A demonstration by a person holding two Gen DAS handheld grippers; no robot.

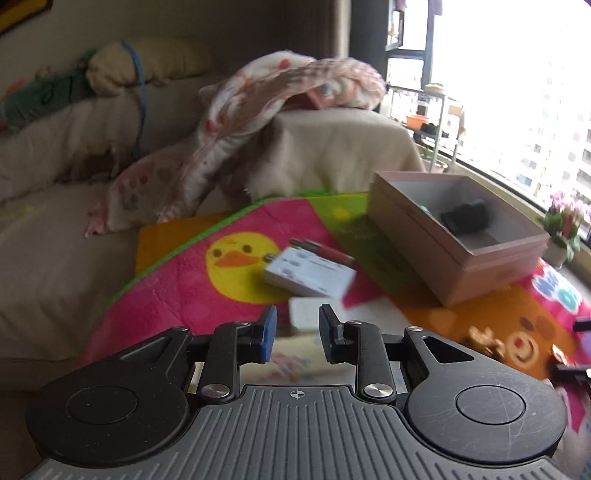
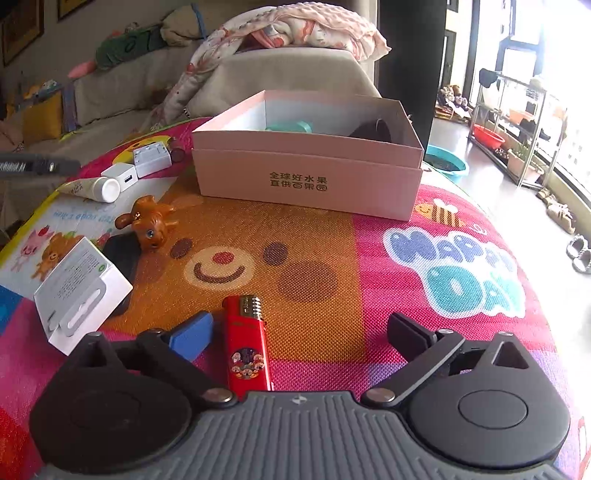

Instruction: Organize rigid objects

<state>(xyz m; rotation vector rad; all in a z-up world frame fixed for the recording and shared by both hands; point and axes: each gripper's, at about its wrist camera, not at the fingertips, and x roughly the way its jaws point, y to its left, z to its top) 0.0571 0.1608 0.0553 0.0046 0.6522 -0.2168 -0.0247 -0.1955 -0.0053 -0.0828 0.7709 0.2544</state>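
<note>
A pink cardboard box (image 2: 306, 177) stands on the colourful mat (image 2: 332, 240); it holds a teal item (image 2: 291, 126) and a dark item (image 2: 373, 130). It also shows in the left wrist view (image 1: 454, 236). My right gripper (image 2: 299, 332) is wide open low over the mat, with a red lighter (image 2: 246, 345) lying between its fingers near the left one. My left gripper (image 1: 297, 332) is partly open and empty, above the mat just short of a white box (image 1: 310, 275) and a red pen (image 1: 325, 251). The left view is blurred.
On the mat's left lie a brown toy animal (image 2: 147, 221), a white tube (image 2: 92, 188), two white chargers (image 2: 136, 166), a white card pack (image 2: 81, 291) and a dark flat item (image 2: 123, 254). A sofa with a blanket (image 2: 288, 26) stands behind. The mat's right edge drops to the floor.
</note>
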